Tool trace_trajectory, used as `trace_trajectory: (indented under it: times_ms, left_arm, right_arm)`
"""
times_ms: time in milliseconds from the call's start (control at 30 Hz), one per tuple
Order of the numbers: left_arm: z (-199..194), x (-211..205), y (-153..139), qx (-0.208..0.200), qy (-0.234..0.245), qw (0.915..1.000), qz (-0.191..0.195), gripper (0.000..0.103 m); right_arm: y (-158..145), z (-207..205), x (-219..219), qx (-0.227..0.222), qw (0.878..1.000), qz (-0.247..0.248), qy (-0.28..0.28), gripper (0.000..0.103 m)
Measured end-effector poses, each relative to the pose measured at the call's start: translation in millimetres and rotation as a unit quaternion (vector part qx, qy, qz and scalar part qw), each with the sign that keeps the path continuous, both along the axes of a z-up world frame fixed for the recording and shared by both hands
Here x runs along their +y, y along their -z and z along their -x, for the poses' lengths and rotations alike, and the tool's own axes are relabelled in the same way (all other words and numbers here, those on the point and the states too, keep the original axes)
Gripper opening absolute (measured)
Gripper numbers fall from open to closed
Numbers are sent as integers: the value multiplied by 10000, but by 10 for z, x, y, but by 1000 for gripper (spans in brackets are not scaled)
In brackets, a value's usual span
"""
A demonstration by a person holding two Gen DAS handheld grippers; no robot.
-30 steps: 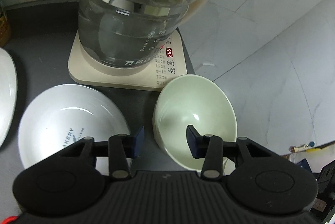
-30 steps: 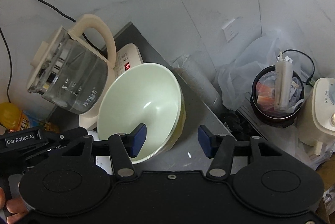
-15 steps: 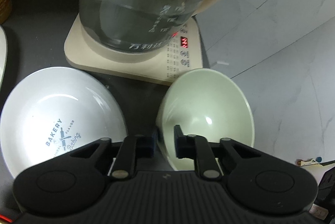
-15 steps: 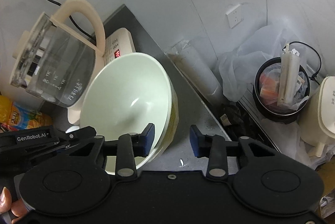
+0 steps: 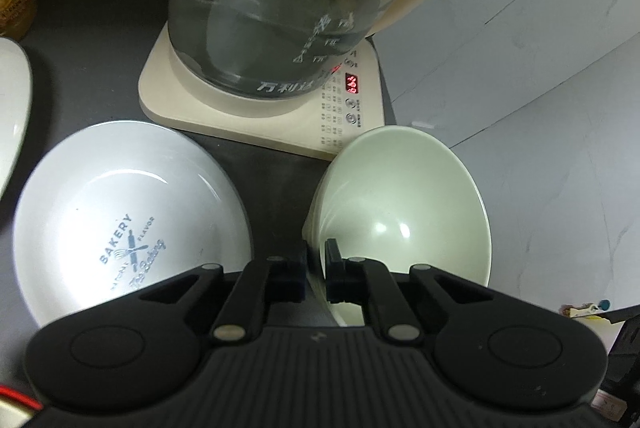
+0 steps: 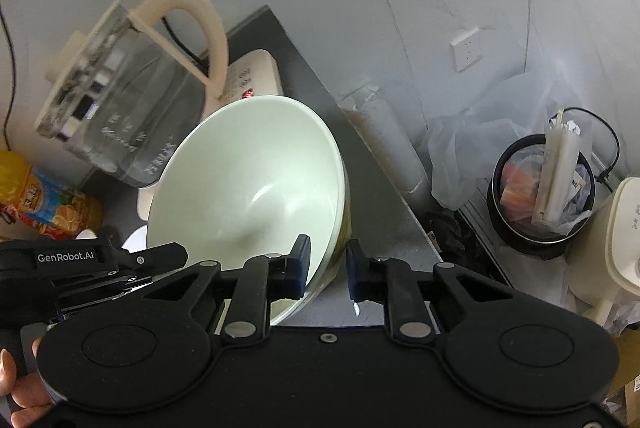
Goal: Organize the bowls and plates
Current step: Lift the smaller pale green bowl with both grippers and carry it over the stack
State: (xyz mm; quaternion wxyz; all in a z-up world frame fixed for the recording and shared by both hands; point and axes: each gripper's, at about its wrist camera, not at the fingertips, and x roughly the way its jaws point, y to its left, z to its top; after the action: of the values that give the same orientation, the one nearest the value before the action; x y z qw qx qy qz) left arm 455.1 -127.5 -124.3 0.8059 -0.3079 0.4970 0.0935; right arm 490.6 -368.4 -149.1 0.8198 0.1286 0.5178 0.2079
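Note:
A pale green bowl (image 5: 400, 211) stands tilted on the dark counter beside the kettle base. My left gripper (image 5: 316, 276) is shut on its near rim, one pad inside the bowl and one outside. In the right wrist view the same green bowl (image 6: 248, 179) fills the middle. My right gripper (image 6: 328, 270) straddles the bowl's right rim with its jaws narrowed, and a thin gap still shows on the outer side. A white plate (image 5: 120, 211) printed BAKERY lies flat to the left of the bowl. Part of another white plate (image 5: 12, 115) shows at the far left edge.
A glass kettle (image 5: 280, 7) on a cream base (image 5: 260, 115) stands just behind the bowl and plate. A juice bottle (image 6: 44, 203) is at the back left. The counter edge (image 6: 380, 187) runs close to the bowl's right, with a lined bin (image 6: 540, 195) below.
My left gripper went from open to shut on the bowl's rim. My right gripper moved in and narrowed its jaws around the opposite rim. The bowl tilted slightly.

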Motion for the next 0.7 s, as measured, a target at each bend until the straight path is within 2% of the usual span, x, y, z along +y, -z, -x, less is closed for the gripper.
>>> trace_trajectory:
  times_ms: [400,700]
  left_arm:
    - [380,167,-558,-515,70,9986,-116,7]
    - [833,382,-792,-756,116,9970,-67,8]
  right_arm:
    - [-481,339,93,-414,9990,-174,-79,19]
    - [-795,720,268,-662,9976,-183,-88,19]
